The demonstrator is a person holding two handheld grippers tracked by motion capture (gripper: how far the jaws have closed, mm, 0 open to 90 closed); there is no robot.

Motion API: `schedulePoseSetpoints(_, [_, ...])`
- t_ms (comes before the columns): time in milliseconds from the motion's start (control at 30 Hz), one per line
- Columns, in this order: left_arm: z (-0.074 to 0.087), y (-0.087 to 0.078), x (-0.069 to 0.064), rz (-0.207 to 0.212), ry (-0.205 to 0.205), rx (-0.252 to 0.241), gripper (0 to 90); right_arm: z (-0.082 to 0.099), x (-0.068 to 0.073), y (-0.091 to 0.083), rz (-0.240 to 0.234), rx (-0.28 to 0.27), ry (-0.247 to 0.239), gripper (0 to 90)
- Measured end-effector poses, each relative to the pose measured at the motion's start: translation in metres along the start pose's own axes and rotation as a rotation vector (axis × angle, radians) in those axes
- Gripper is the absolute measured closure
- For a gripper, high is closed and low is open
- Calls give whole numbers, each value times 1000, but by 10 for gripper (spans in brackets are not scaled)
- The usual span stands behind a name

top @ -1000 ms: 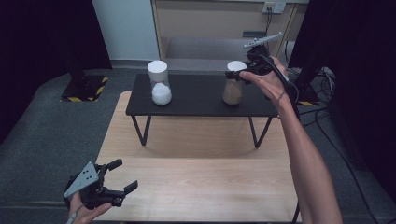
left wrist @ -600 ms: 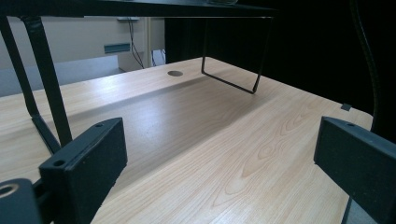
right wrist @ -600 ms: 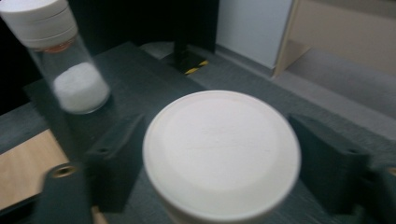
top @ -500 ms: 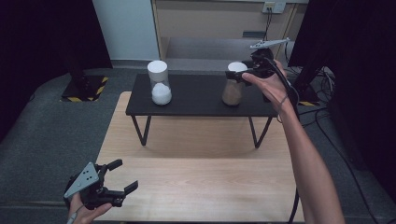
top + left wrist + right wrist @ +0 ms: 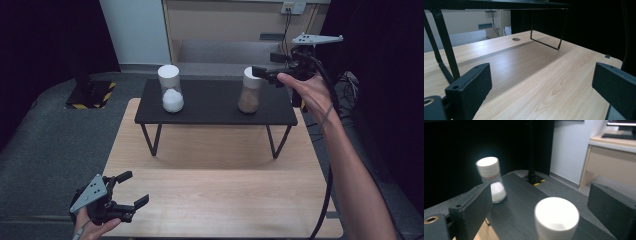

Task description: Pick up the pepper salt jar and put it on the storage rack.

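- Since the earlier frames, the right gripper (image 5: pixel 261 74) has been drawn back from the brown-filled jar (image 5: pixel 248 91) toward the right, and its jaws have just been opening; nothing is pressed between them, so the jar is released.
- That jar is seen standing upright on the right part of the black raised shelf (image 5: pixel 210 112), its white cap (image 5: pixel 556 216) just below and ahead of the wide-spread jaws in the right gripper view.
- A second jar, the white-filled jar (image 5: pixel 171 88), is seen upright on the left part of the same shelf, well apart from the first.
- The left gripper (image 5: pixel 129 192) is held low at the near left corner of the wooden table (image 5: pixel 225 200), jaws spread and empty, and appears unmoved against the earlier frames.
- The step in hand is judged to be the withdrawal after the brown-filled jar was set down on the shelf.
- For this to be done well, the jaws should be kept wide until both pads are clear of the cap, so that the jar is not clipped or dragged.
- A retreat level and straight back to the right is advised, rather than a sweep across the shelf, since a tall narrow jar is likely to tip from a sideways knock.
- The trailing cable should be kept away from the shelf's far right edge while the hand is pulled away.
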State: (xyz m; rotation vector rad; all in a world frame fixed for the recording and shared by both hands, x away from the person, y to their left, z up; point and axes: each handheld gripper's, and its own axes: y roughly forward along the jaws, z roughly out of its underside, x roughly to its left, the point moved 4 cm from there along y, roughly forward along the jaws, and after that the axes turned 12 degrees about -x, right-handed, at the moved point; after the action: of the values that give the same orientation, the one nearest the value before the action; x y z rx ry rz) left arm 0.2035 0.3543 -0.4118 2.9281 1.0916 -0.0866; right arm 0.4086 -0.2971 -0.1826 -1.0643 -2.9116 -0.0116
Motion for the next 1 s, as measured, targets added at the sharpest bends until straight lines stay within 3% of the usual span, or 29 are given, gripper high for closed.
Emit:
schedulePoseSetpoints(133, [0,0,0,4,3,4,15,-1,10,-8,-23,-13,-37,58])
schedulePoseSetpoints(433, [0,1,0,10,2,9,18,7,25,-22,-72,-44,-70,66])
schedulePoseSetpoints(1000, [1,1,-2,-4,4,0,22,58,55,-63,-185,-65,-110,60])
